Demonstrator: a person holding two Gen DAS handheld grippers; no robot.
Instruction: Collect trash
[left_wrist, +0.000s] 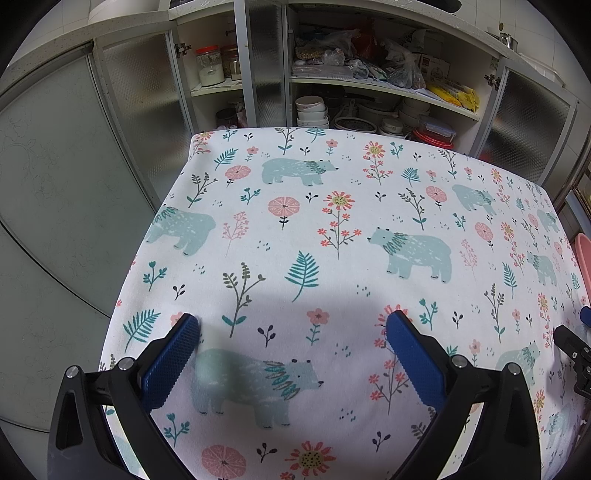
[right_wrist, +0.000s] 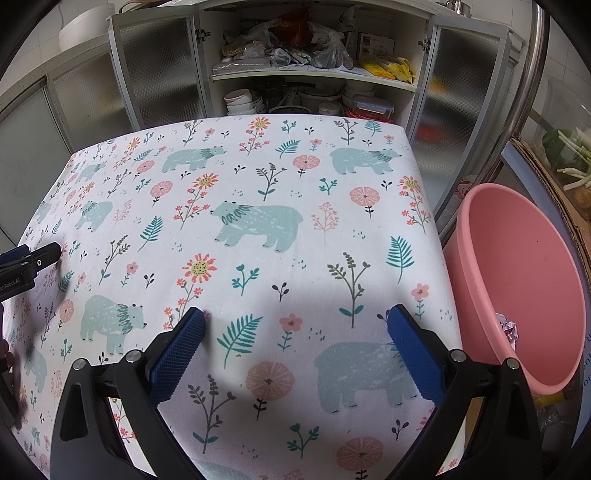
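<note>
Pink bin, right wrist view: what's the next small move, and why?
Probably hold both grippers back and end. The tablecloth shows no loose trash, crumpled foil already lies in the pink bin, and the left gripper and right gripper are open, empty.

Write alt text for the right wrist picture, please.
An open hand-held gripper hovers over a table covered in a bear-and-flower cloth. A pink bucket beside the table holds crumpled foil; an open cupboard stands behind.
</note>
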